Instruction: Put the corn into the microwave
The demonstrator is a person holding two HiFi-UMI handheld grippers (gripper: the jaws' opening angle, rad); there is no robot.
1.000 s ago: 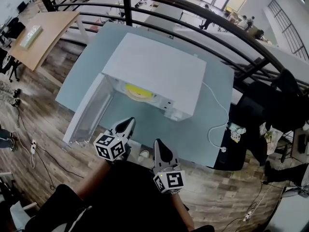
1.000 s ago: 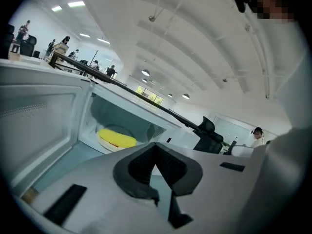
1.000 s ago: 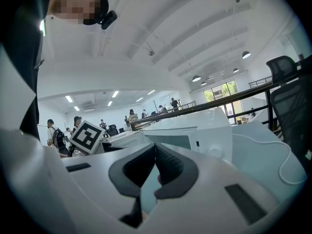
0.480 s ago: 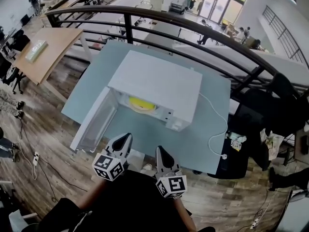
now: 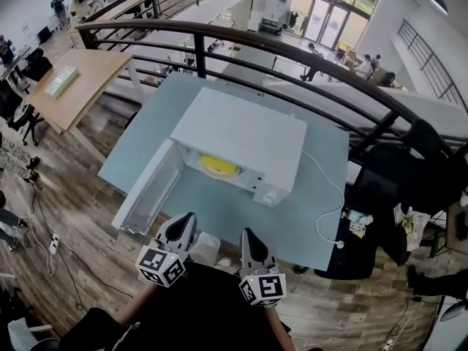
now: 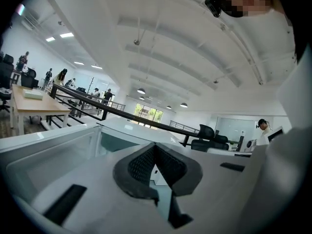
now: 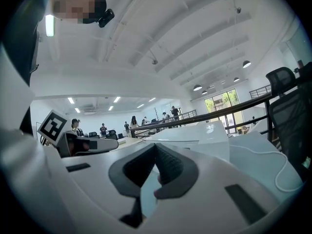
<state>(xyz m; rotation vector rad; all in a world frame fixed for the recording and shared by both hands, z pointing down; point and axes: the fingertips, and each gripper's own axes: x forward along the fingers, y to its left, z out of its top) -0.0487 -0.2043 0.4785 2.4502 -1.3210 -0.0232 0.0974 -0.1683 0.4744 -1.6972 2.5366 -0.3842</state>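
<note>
Both grippers have drawn back toward me since a second ago, the left gripper further than the right gripper. They now hang over the near edge of the table, apart from the microwave.

The corn is already inside the microwave. I see it as a yellow shape low in the open cavity, partly tucked under the roof. It seems to lie crosswise to the opening, though I cannot make out its long axis for certain. From my fingers it lies straight ahead and well apart, slightly nearer the left gripper.

The door stands swung out to the left, its free edge reaching toward me and close ahead of the left gripper. By my judgement the placing is done, and if anything remains it is shutting that door, a job the left side is better placed for.

Both grippers point roughly level at the microwave, side by side near my body. In each gripper view the pads are pressed together with nothing between them.
</note>
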